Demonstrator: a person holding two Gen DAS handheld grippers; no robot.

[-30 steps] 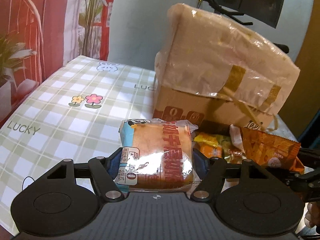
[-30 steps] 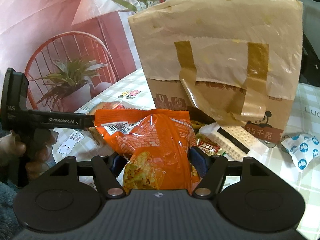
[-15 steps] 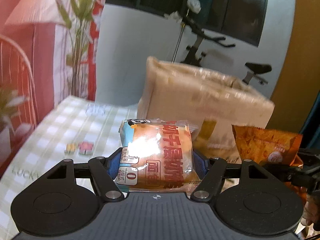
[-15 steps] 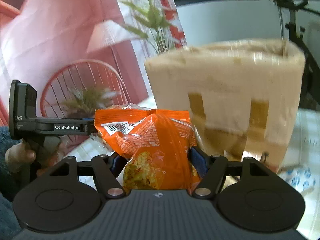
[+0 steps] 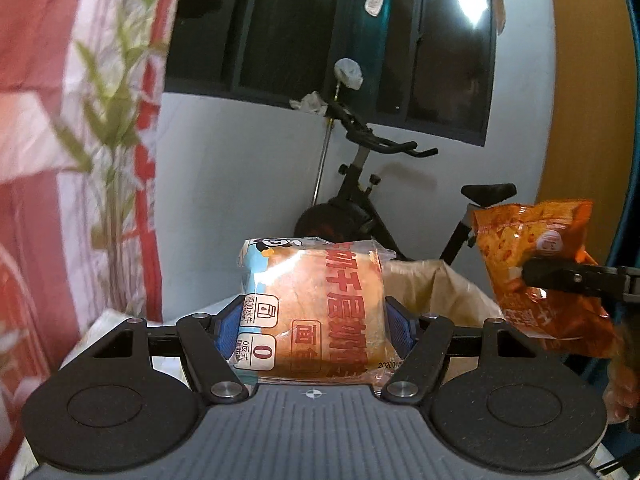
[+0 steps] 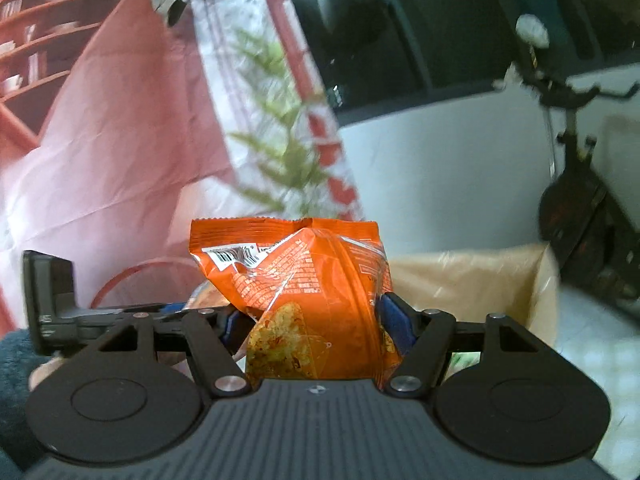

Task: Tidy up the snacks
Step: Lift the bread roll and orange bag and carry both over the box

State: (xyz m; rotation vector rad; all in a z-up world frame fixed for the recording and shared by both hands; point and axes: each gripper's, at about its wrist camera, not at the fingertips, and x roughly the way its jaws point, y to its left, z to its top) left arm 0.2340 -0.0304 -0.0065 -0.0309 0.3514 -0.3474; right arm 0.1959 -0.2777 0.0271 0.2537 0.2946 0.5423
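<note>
Presently, your view:
Left gripper [image 5: 312,322]: clamps clear-wrapped bread packet [image 5: 316,312].
Right gripper [image 6: 316,320]: clamps crinkled orange snack bag [image 6: 304,292].
Hidden: plastic-lined cardboard box [image 6: 480,276], only its rim shows.

Two snack packs are in view: one clear-wrapped bread pack with a blue edge and red lettering [image 5: 312,312], and one crinkled orange foil snack bag [image 6: 304,300]. There are two black hand-held grippers, the left [image 5: 312,320] and the right [image 6: 312,320], one pack apiece. One beige plastic-lined open box [image 6: 480,280] and one black exercise bike [image 5: 360,200] complete the count.

Pale checked tablecloth [image 6: 580,354] at frame edges, plastic-lined open box [image 6: 480,276] upright on it.
</note>
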